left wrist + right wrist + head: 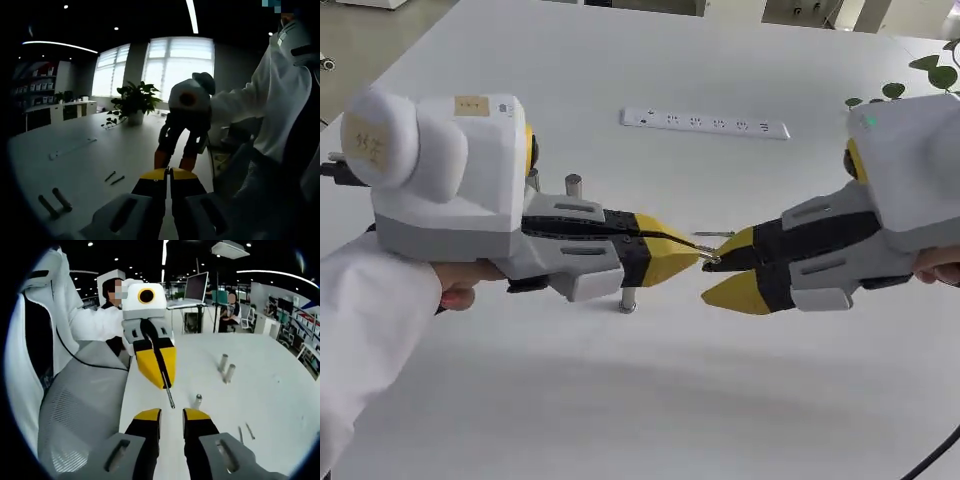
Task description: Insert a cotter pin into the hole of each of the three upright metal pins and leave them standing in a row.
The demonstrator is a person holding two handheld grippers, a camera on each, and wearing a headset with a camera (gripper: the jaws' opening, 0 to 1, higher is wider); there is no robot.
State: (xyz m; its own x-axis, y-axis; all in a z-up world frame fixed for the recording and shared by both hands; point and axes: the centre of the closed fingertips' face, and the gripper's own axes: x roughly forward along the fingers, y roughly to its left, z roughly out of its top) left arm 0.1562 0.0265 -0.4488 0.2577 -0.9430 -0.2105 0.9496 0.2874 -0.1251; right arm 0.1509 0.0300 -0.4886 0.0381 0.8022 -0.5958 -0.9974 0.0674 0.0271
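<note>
Cotter pin [168,390]: being held in the air over the table [650,400], tip pointing at the right gripper [713,277].
Left gripper [696,256]: clamping the cotter pin.
Right gripper: jaws gaping, gripping nothing.
Metal pin [198,401]: standing below the grippers.
2 more metal pins [229,374]: standing together, well apart from it.
2 spare cotter pins [240,434]: lying flat on the table.

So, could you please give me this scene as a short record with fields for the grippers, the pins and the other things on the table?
left gripper: shut on a cotter pin, which sticks out past its tips
right gripper: open, tips close to the free end of that pin
near metal pin: upright, alone, close to the grippers
far metal pins: two, standing close together
spare cotter pins: two, lying on the table
power strip: white, on the far side
</note>
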